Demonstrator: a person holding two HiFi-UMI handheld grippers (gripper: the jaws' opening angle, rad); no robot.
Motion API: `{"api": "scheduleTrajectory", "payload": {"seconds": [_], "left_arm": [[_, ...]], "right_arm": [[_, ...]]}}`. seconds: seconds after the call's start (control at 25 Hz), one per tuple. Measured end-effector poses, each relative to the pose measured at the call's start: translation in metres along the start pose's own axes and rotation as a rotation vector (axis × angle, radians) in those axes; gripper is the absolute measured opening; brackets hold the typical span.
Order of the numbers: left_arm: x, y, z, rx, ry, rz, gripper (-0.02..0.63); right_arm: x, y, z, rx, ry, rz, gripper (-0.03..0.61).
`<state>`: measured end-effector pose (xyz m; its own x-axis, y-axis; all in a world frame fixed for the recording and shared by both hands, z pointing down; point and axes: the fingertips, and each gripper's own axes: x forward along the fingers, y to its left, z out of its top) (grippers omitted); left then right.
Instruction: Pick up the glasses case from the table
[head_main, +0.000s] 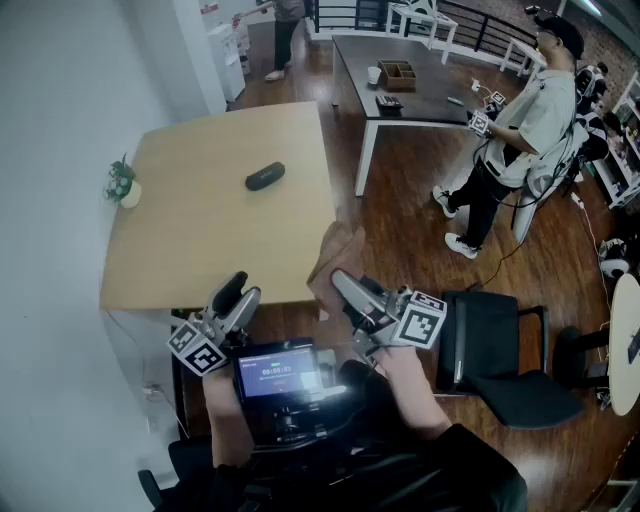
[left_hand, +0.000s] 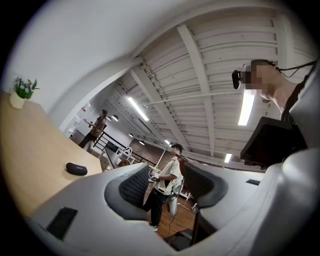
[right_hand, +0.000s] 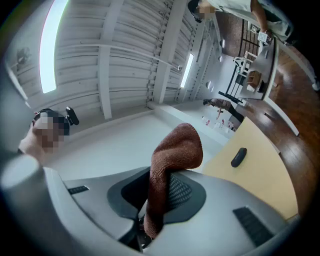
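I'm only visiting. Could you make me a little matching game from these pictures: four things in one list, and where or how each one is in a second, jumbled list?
Things:
1. glasses case
2. potted plant
3. brown cloth
4. left gripper

Places or states:
A. pinched in the right gripper
B. nothing between its jaws
C. at the left edge of the table, seen from the head view
D. lying near the middle of the table

Pairs: 1-D, 2-C, 3-A, 4-B
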<state>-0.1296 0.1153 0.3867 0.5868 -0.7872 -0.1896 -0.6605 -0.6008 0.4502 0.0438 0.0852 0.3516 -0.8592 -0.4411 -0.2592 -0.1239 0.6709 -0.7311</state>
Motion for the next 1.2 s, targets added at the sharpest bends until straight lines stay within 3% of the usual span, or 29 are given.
{"api": "scheduleTrajectory", "payload": {"seconds": [0.28, 0.4, 0.52, 0.72, 0.92, 1.2], "left_arm": [[0.026, 0.020, -0.013, 0.004, 0.073, 0.013, 0.230], [0.046, 0.028, -0.009, -0.003, 0.098, 0.015, 0.235], [0.067, 0.047, -0.002, -0.003, 0.108, 0.061, 0.235], [0.117, 0.084, 0.011, 0.074, 0.136, 0.133, 0.244], [0.136, 0.120, -0.002, 0.138, 0.219, 0.220, 0.270], [0.174, 0.160, -0.019, 0.224, 0.321, 0.225, 0.284]], "right_arm": [[0.022, -0.020, 0.008, 0.044, 0.006, 0.048, 0.060], [0.040, -0.043, 0.029, 0.048, 0.000, 0.068, 0.060], [0.063, -0.057, 0.059, 0.078, -0.019, 0.142, 0.060], [0.089, -0.098, 0.111, 0.092, -0.042, 0.213, 0.060], [0.096, -0.135, 0.114, 0.173, -0.038, 0.205, 0.060], [0.092, -0.170, 0.139, 0.177, -0.098, 0.173, 0.060]]}}
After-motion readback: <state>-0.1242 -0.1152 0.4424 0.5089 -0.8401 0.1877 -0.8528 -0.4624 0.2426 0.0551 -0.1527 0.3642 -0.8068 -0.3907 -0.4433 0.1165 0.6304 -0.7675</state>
